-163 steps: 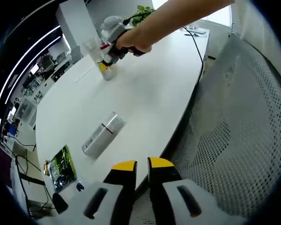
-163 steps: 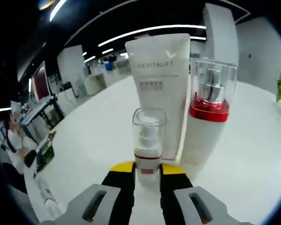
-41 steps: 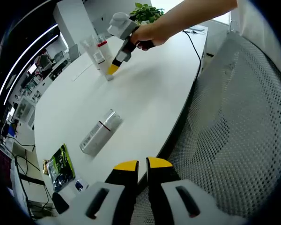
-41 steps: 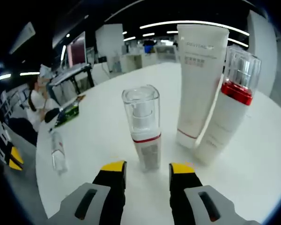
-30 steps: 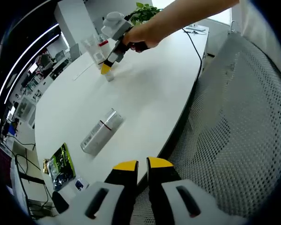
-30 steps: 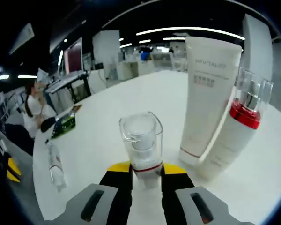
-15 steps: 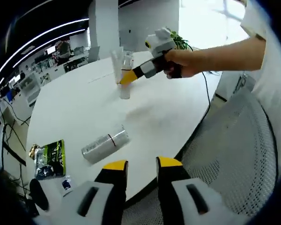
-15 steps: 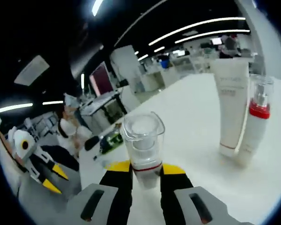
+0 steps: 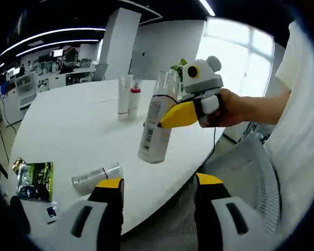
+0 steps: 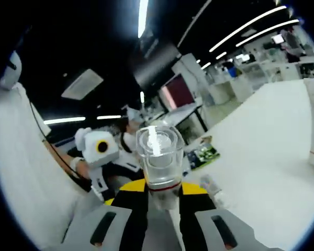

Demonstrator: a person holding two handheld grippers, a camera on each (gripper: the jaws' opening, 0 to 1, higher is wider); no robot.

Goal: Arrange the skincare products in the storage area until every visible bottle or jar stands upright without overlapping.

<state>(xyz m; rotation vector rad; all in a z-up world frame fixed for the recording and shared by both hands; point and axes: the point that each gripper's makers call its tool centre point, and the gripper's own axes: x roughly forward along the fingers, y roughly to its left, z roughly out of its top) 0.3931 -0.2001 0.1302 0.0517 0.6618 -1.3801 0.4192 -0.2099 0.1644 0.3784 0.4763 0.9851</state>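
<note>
- White round bench [image 9: 68, 136].
- A tube [image 9: 124, 97] and a red-collared pump bottle [image 9: 134, 98] stand upright, just beside each other, at the far side.
- A clear-capped bottle [image 9: 97, 177] lies flat near the front edge.
- A green packet [image 9: 34, 180] lies beside it.

held bottle [image 9: 155, 125]: dark print lines down the side, too small to read
green packet [image 9: 34, 180]: printed, illegible
white tube [image 9: 123, 97]: no legible text
lying bottle [image 9: 97, 178]: nothing readable
</note>
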